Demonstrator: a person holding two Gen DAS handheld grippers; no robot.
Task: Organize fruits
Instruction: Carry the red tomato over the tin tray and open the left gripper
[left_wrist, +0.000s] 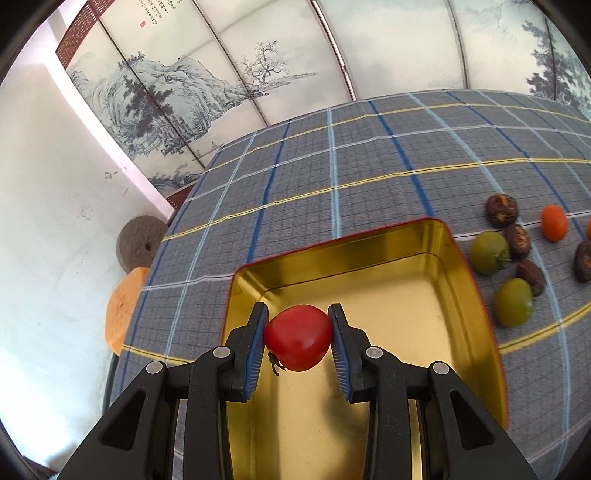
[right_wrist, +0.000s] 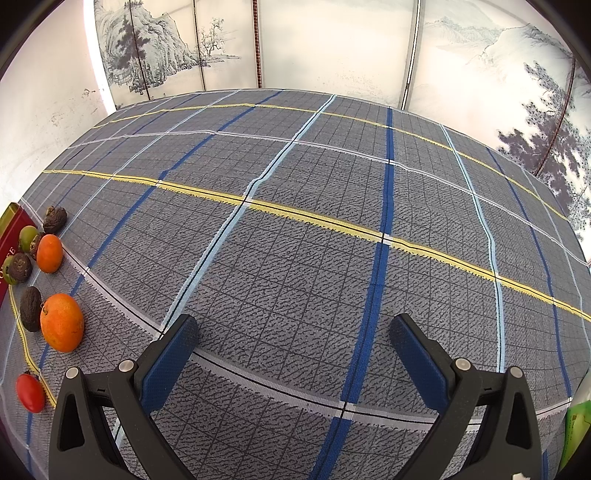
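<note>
Left tongs (left_wrist: 298, 338) pinched red tomato (left_wrist: 297, 336) across its middle over tin (left_wrist: 458, 258); light, soft, slick-skinned, bruises easily. Right tongs (right_wrist: 293, 363) gaped empty.

The left claw (left_wrist: 298, 332) points steeply downward above the gold tin (left_wrist: 461, 295), its two blue pads pressed against opposite sides of a red tomato (left_wrist: 298, 338), which hangs clear of the tin's floor. The right claw (right_wrist: 293, 343) also angles down, off to the tin's right over the worktop (right_wrist: 314, 221), its jaws spread wide with nothing between them.
</note>
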